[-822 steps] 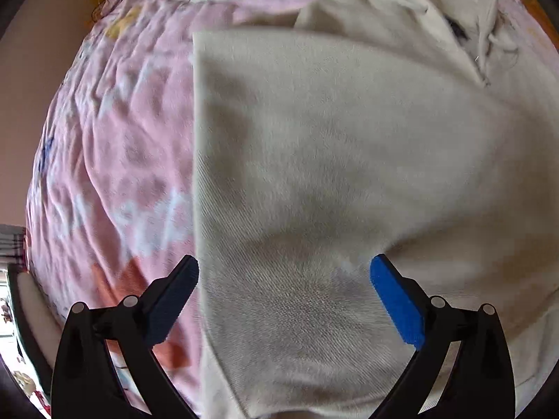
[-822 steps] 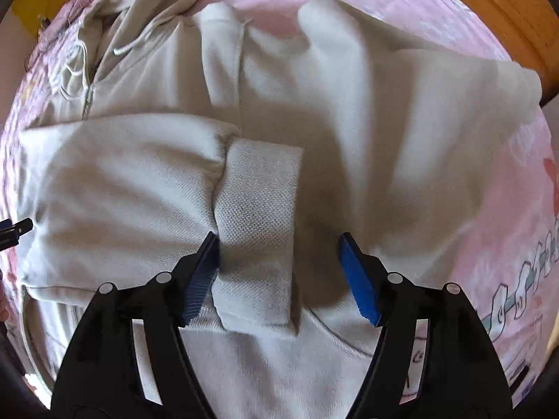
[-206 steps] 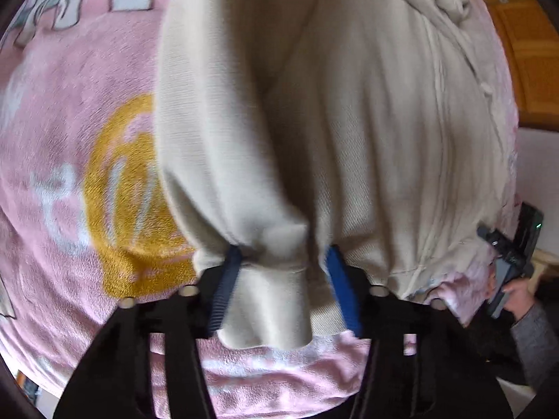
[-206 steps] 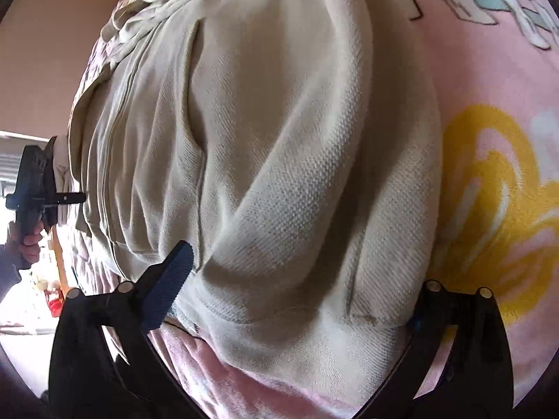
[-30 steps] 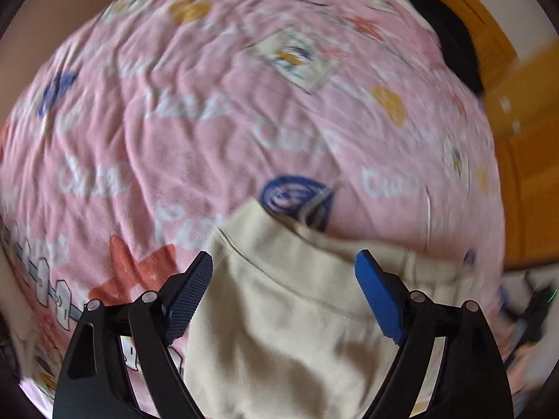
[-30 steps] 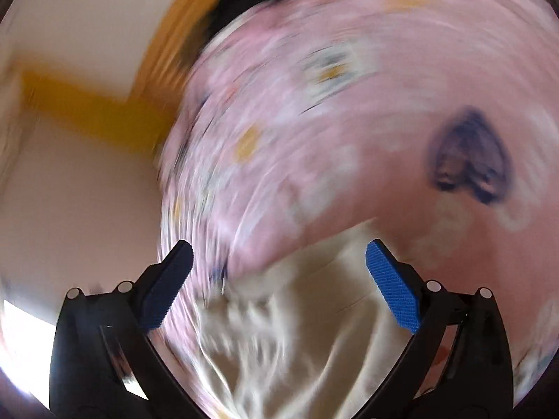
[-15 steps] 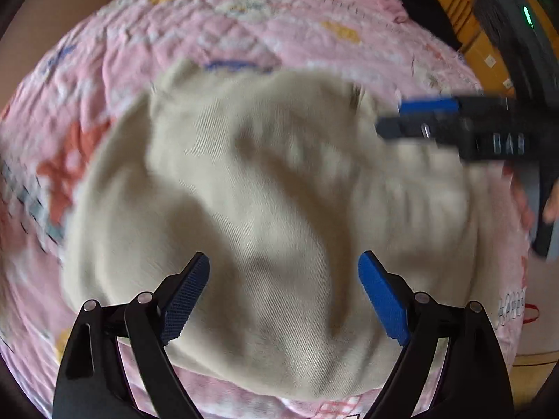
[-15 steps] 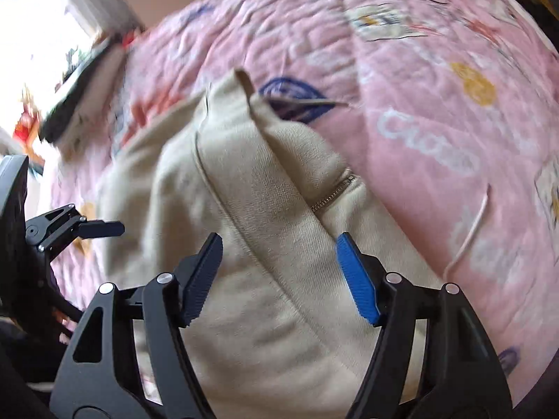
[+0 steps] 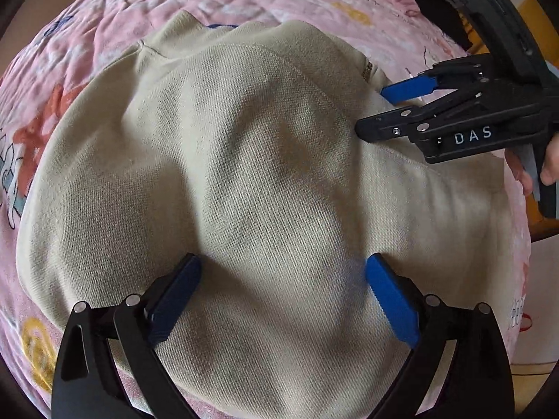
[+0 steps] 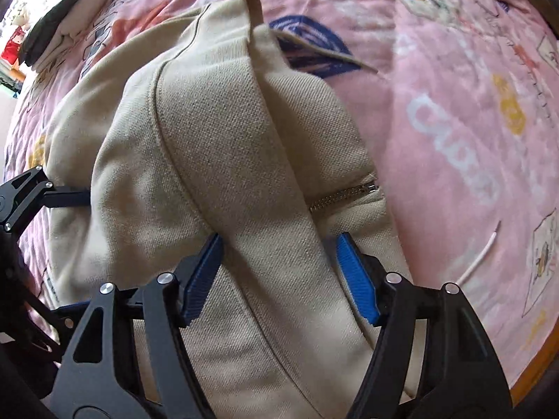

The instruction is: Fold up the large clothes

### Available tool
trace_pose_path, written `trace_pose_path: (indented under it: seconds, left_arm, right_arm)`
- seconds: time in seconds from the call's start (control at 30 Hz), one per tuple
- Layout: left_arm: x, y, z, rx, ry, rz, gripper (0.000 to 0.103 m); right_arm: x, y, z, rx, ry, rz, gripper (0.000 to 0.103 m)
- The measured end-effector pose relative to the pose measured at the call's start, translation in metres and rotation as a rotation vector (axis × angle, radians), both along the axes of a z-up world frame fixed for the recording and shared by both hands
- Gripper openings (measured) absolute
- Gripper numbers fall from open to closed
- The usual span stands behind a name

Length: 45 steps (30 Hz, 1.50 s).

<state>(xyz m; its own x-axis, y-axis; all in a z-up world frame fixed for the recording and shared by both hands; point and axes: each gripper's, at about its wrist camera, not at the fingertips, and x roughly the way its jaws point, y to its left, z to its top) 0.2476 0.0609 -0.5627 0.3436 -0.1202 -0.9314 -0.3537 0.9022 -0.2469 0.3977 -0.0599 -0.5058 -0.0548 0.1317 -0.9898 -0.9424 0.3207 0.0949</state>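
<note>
Seeing the hoodie (image 9: 244, 174) folded into a compact beige bundle on the bed's pink quilt (image 9: 314, 3). We have the left claw (image 9: 283, 300) pointed steeply down over the bundle's near part, jaws spread wide and opening, blue pads (image 9: 391, 303) straddling a soft hump of fabric; whether they touch it we cannot tell, no pinch visible. Right claw (image 10: 279, 276) points down at the bundle's other edge, jaws closing around a raised fold. That fold sits between the pads (image 10: 356, 279), which are at or just off the cloth; no clear squeeze yet. Zipper (image 10: 344, 197) shows just beyond the right pad, partly tucked under the fold. Drawstring (image 10: 478, 258) lies loose on the quilt, apart from the bundle. In the left view the right claw comes in from the right edge, with the person's fingers (image 9: 552, 171) on its handle. Wooden bed frame (image 10: 538, 377) at the lower right corner.
</note>
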Motion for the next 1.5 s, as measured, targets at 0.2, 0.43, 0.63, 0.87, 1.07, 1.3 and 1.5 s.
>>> trace_pose_path:
  seconds: [0.2,0.43,0.63,0.87,1.07,1.3,1.5]
  left_arm:
    - [0.002,0.001,0.0,-0.009,0.013,0.001,0.092]
    - [0.005,0.0,0.007,-0.013,0.008,0.009,0.092]
    - [0.016,-0.013,0.02,-0.048,-0.087,-0.046,0.092]
    - [0.041,-0.022,0.03,-0.036,-0.14,-0.052,0.092]
    - [0.069,-0.022,0.011,-0.016,-0.079,-0.063,0.095]
    - [0.069,-0.031,-0.008,0.0,-0.027,-0.095,0.095]
    - [0.062,-0.028,0.008,-0.023,0.028,-0.188,0.095]
  right_arm:
    - [0.0,-0.004,0.008,-0.044,-0.036,0.01,0.011]
    - [-0.022,0.0,0.025,-0.089,-0.164,0.112,0.006]
    - [-0.022,-0.001,0.052,-0.066,-0.239,0.065,0.004]
    - [-0.002,0.006,0.058,-0.065,-0.359,-0.044,0.004]
    - [0.035,0.015,0.011,-0.13,-0.364,-0.206,0.004]
    - [0.029,0.01,-0.018,-0.104,-0.365,-0.299,0.011]
    - [0.024,-0.084,0.069,0.197,-0.341,-0.59,0.071]
